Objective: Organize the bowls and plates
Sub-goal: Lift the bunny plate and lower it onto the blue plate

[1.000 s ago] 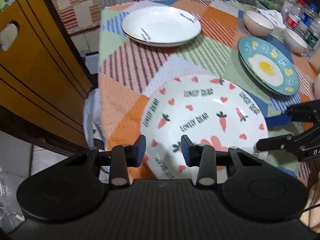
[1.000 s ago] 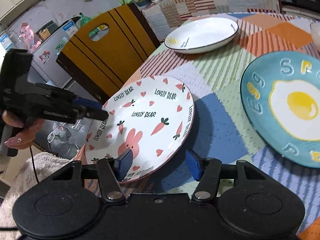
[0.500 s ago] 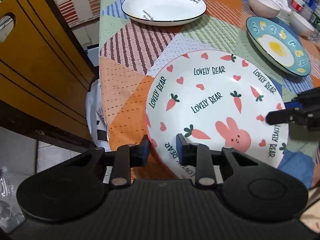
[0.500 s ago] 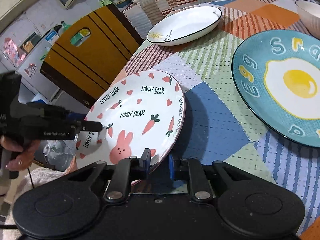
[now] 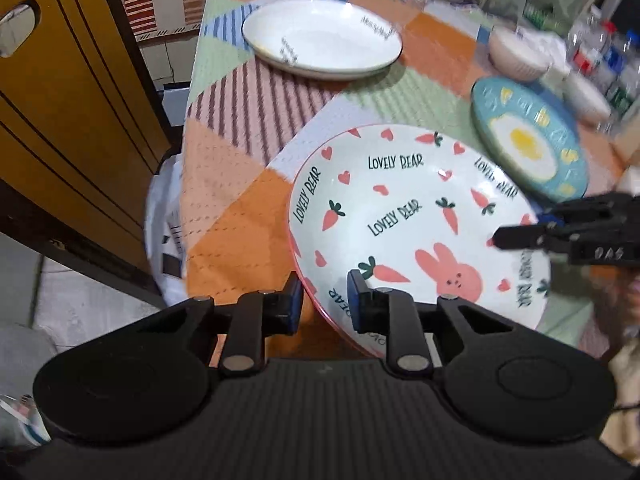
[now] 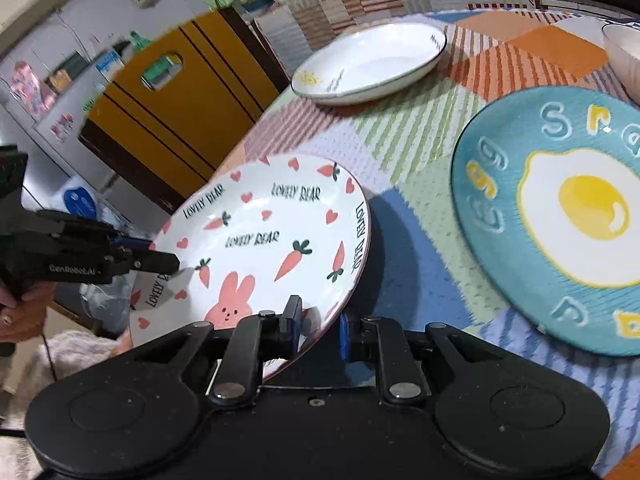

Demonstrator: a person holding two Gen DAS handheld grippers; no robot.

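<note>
Rabbit plate (image 5: 416, 216) — tilted above the counter (image 5: 240, 208); left claw (image 5: 324, 304) and right claw (image 6: 318, 330), both angled downward, clamp opposite rims.

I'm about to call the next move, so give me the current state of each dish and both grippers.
Left gripper: jaws closing on bunny plate's rim.
Right gripper: shut on same plate's opposite rim.
Bunny plate: gripped both sides, tilted, its far edge above the tablecloth.
Egg plate: flat on tablecloth, empty.
White plate: flat, empty.
Bowls: upright, blurred.
</note>
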